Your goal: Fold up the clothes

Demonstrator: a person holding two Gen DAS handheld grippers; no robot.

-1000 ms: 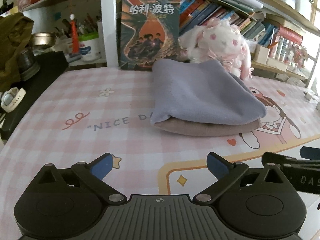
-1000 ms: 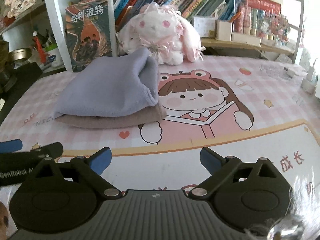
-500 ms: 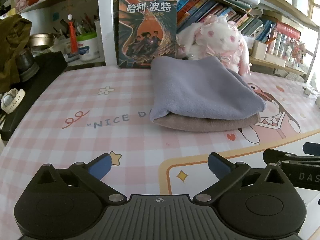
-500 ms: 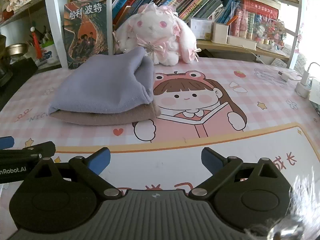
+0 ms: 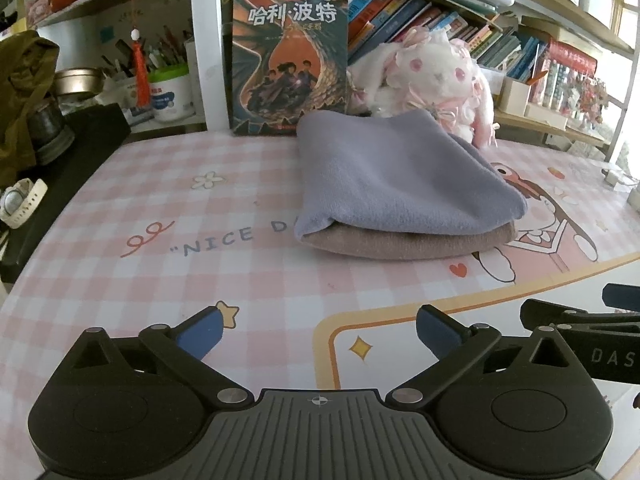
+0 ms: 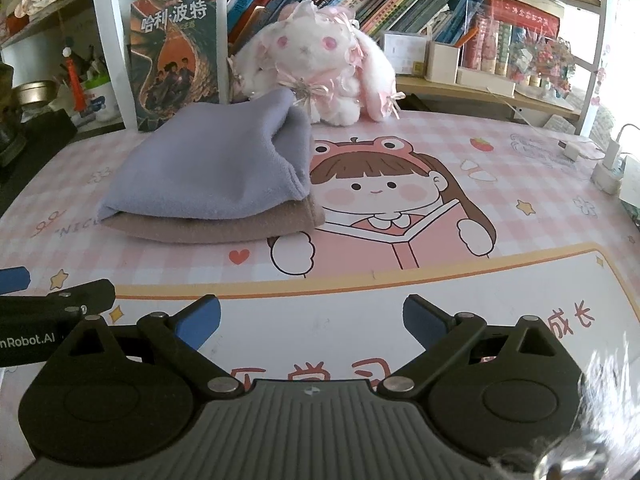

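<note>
left gripper: hovering low over the mat, jaws spread wide, nothing between them
right gripper: sitting just beside the left one, jaws likewise apart and empty
lavender garment: lying folded on top of the tan garment, both stacked mid-desk on the pink mat
stack position: resting just in front of the plush rabbit and upright book, likely parked there to be keeping the near mat free
task status: looking finished, both grippers well apart from the stack
risk: top piece bulging at its right edge, could be sliding if nudged
</note>
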